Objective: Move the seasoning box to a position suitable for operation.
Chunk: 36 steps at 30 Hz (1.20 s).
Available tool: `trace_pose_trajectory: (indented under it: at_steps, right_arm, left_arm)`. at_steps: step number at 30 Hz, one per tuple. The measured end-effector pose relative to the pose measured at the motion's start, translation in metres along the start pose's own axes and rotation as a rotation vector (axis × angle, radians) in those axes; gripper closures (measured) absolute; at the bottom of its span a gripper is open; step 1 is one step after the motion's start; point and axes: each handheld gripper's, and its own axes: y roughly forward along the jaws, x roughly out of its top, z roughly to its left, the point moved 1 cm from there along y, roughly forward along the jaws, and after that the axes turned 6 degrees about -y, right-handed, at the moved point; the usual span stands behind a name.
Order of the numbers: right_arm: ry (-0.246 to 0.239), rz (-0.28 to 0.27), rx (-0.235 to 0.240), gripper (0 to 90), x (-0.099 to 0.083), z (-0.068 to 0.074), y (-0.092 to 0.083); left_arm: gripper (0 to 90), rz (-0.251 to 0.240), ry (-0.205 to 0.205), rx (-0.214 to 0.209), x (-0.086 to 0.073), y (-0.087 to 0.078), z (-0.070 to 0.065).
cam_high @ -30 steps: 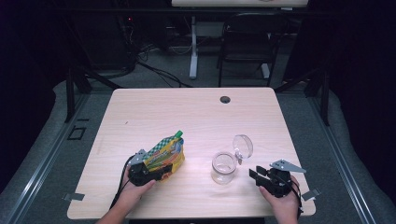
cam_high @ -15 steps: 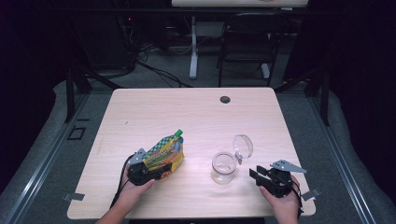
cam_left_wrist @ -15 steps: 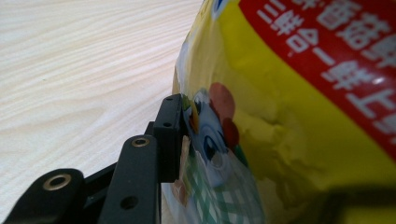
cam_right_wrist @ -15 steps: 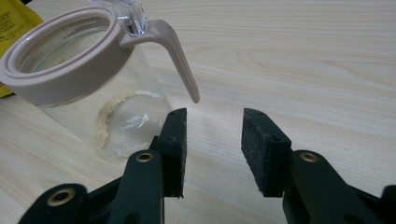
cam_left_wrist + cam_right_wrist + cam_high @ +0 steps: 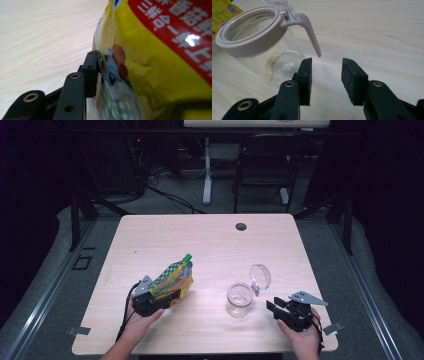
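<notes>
A yellow snack pouch [image 5: 172, 279] with a green cap [image 5: 187, 256] leans up off the table, tilted toward the far right. My left gripper [image 5: 159, 299] is shut on its lower end. In the left gripper view one black pad [image 5: 91, 72] presses into the pouch [image 5: 150, 62], while the other jaw is a dark blur at the bottom right. A clear glass jar [image 5: 239, 299] with a beige rim stands open, its round lid [image 5: 260, 276] flipped back. My right gripper [image 5: 274, 306] rests just right of the jar, open and empty. The jar's [image 5: 262, 50] beige latch hangs just beyond my right gripper [image 5: 325, 62].
The wooden table [image 5: 210, 240] has a round cable hole [image 5: 241, 226] near its far edge. A chair [image 5: 260, 165] and desk legs stand on the dark floor behind it. Both hands sit close to the near edge.
</notes>
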Motion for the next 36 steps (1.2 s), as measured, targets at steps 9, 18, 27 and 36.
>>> trace_pose_trajectory:
  at_steps: [9, 18, 27, 36]
  right_arm:
    - [-0.005, -0.013, 0.0, 61.1, 0.001, 0.001, -0.002]
    - [-0.021, -0.031, 0.001, 60.8, 0.004, 0.004, -0.004]
    - [-0.043, -0.017, -0.016, 58.2, 0.005, 0.005, -0.005]
    - [-0.031, -0.025, -0.016, 58.4, 0.005, 0.004, -0.005]
  left_arm:
    - [61.8, 0.0, 0.052, 0.046, 0.015, 0.001, -0.003]
    - [61.8, -0.036, 0.138, 0.122, 0.034, 0.006, -0.012]
    - [61.8, -0.047, 0.185, 0.159, 0.039, 0.014, -0.019]
    - [61.8, -0.057, 0.276, 0.227, 0.039, 0.019, -0.029]
